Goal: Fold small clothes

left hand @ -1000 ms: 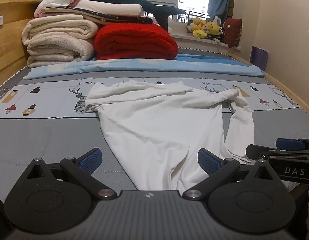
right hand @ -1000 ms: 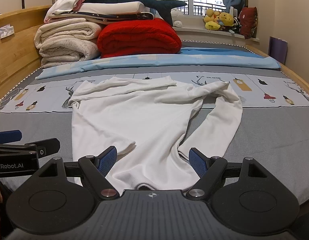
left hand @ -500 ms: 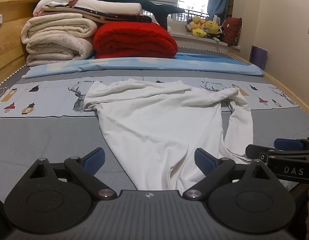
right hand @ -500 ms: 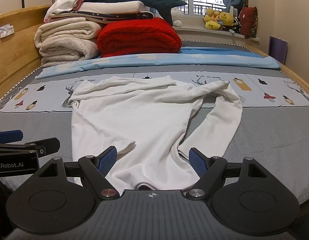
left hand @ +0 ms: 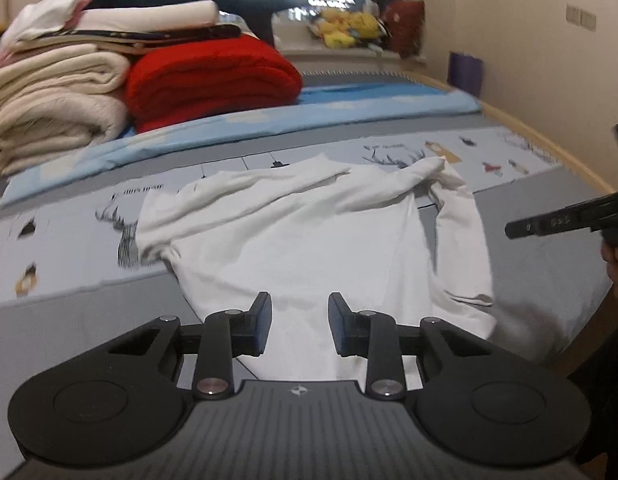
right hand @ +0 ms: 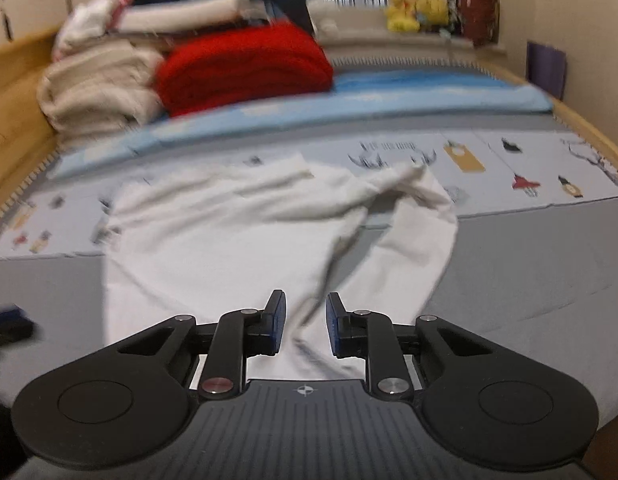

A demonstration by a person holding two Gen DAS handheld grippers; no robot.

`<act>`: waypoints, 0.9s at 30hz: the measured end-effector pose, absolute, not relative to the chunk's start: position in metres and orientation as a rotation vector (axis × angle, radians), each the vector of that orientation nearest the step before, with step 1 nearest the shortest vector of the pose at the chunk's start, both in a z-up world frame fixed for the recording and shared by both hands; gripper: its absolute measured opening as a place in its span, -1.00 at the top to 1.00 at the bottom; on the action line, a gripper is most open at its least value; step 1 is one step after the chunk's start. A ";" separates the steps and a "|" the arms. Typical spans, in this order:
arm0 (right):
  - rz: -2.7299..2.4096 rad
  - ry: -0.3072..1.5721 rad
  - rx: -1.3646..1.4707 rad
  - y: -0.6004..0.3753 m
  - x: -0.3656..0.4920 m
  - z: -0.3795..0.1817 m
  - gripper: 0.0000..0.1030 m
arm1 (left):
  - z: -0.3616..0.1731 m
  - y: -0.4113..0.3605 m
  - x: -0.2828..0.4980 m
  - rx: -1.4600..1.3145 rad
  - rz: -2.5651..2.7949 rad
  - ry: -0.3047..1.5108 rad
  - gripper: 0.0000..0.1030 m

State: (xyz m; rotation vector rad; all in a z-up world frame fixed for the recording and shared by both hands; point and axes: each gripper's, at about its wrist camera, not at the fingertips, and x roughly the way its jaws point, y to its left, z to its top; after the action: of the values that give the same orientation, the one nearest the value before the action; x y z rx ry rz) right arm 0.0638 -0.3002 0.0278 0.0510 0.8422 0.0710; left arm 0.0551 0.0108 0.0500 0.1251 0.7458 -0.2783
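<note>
White cotton lies ahead of both grippers: the shirt [left hand: 309, 236] is spread on the bed [left hand: 69, 320], hem nearest the jaws, collar at the far end, one sleeve bunched across the top and the other trailing down its right side. No neat fold shows yet, so the task looks barely begun; the sleeves and body all remain to be brought in.

The left gripper [left hand: 299, 330] hangs over the hem. Its jaws have just been closing and now stand partly closed with a clear gap; cloth shows beyond the gap, but the pads do not press on it, so it holds nothing. The right gripper [right hand: 305, 328] sits above the shirt's lower edge, where body and right sleeve meet. Its jaws have likewise just been closing, narrowed yet apart, gripping nothing. That view is blurred. Far beyond both, a red blanket [left hand: 213, 80] sits by cream ones.
</note>
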 end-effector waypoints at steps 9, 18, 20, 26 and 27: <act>-0.059 1.169 0.160 -0.336 0.151 -0.069 -0.18 | -0.008 0.023 0.136 0.134 -0.145 0.848 0.23; -0.088 1.133 0.107 -0.346 0.163 -0.073 0.95 | -0.005 0.019 0.158 0.073 -0.163 0.864 0.00; -0.122 1.111 0.087 -0.360 0.166 -0.067 0.96 | -0.008 0.020 0.162 0.046 -0.176 0.879 0.00; -0.655 0.876 -0.158 -0.422 0.173 -0.042 0.94 | -0.015 0.013 0.160 0.008 -0.224 0.914 0.00; -0.682 0.844 -0.123 -0.427 0.169 -0.038 0.87 | -0.018 0.011 0.160 0.001 -0.235 0.928 0.00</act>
State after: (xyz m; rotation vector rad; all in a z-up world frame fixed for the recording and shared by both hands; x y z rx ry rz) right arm 0.1686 -0.4271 -0.0384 -0.1231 0.8440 -0.6821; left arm 0.1604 0.0108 -0.0176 0.0014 0.9284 -0.2345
